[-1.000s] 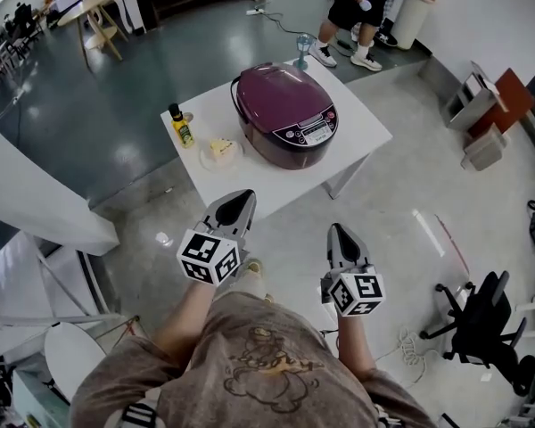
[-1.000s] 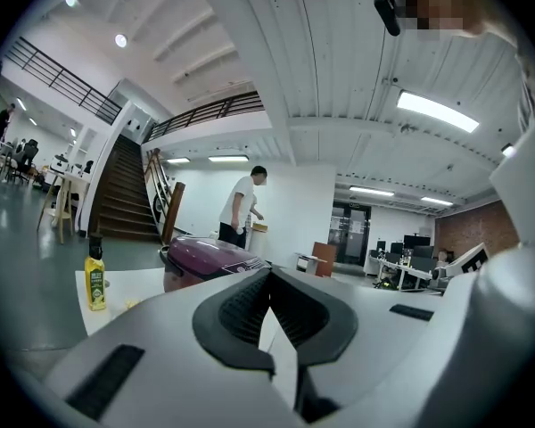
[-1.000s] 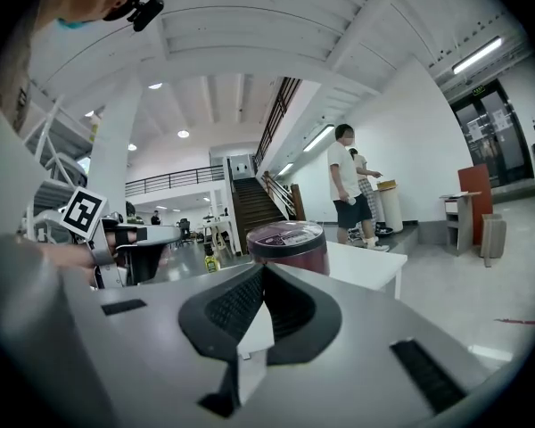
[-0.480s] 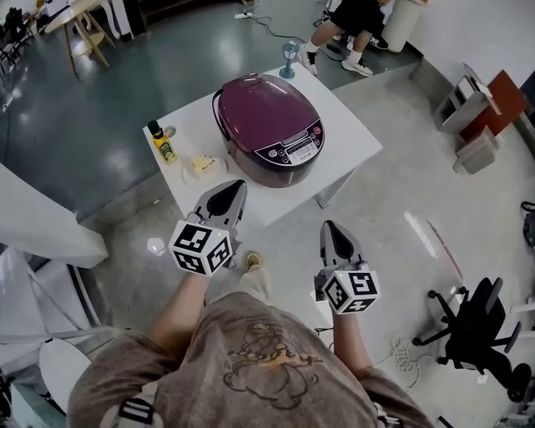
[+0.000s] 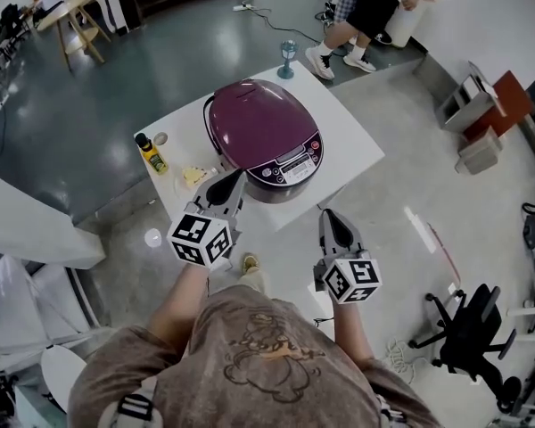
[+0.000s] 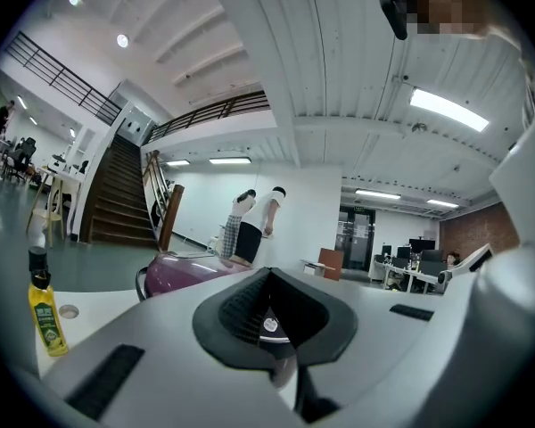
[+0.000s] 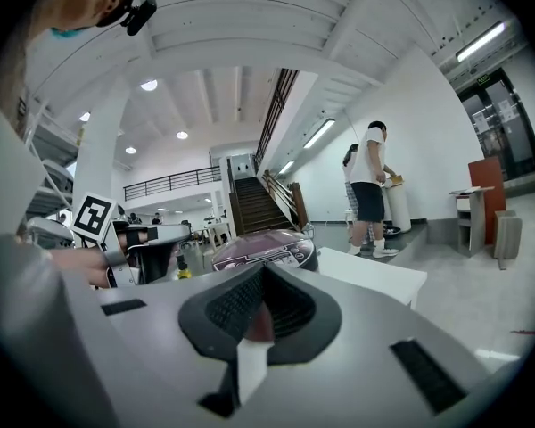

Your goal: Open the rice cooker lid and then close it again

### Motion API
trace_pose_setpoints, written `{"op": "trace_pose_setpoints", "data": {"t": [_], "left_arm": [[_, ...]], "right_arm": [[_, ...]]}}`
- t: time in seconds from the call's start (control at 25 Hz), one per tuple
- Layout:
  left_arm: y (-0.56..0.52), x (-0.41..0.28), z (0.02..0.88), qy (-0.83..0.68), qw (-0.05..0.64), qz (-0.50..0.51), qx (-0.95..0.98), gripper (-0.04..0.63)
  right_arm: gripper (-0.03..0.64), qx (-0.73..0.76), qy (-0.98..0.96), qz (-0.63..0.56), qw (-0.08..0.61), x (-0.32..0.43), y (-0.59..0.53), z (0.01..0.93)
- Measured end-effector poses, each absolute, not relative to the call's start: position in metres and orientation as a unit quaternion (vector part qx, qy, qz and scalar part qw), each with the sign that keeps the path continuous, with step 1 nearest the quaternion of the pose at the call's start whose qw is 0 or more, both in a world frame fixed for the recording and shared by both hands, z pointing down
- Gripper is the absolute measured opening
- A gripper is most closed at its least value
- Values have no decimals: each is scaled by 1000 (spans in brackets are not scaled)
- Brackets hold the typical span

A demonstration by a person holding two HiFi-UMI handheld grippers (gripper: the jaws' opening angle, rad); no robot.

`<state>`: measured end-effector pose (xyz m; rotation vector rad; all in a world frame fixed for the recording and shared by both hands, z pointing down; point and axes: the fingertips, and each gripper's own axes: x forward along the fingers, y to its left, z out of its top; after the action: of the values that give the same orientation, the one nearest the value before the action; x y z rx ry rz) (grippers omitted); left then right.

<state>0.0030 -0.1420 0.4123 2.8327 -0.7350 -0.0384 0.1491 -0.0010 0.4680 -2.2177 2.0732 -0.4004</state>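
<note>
Advancing: left tool [image 5: 231, 180], right tool [image 5: 328, 218], both clenched empty, now closer to centre-frame rice cooker [image 5: 294, 164]; lid [image 5: 252, 125] not yet opened.

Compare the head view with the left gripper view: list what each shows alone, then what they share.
Head view only: the right gripper, the glass, a black office chair. Left gripper view only: ceiling lights and distant desks with monitors. Both: the closed purple rice cooker, the yellow bottle, the left gripper.
</note>
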Motion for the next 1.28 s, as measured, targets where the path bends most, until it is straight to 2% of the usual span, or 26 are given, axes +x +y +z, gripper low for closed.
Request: {"op": "trace_pose_setpoints", "data": {"t": [0.64, 1.28], "left_arm": [[-226, 45, 419, -254, 119, -4, 960, 20], [-257, 38, 426, -281, 135, 1, 950, 20]], "right_arm": [[2, -685, 716, -134, 1, 179, -116, 454], [2, -656, 743, -123, -42, 183, -173, 454]]}}
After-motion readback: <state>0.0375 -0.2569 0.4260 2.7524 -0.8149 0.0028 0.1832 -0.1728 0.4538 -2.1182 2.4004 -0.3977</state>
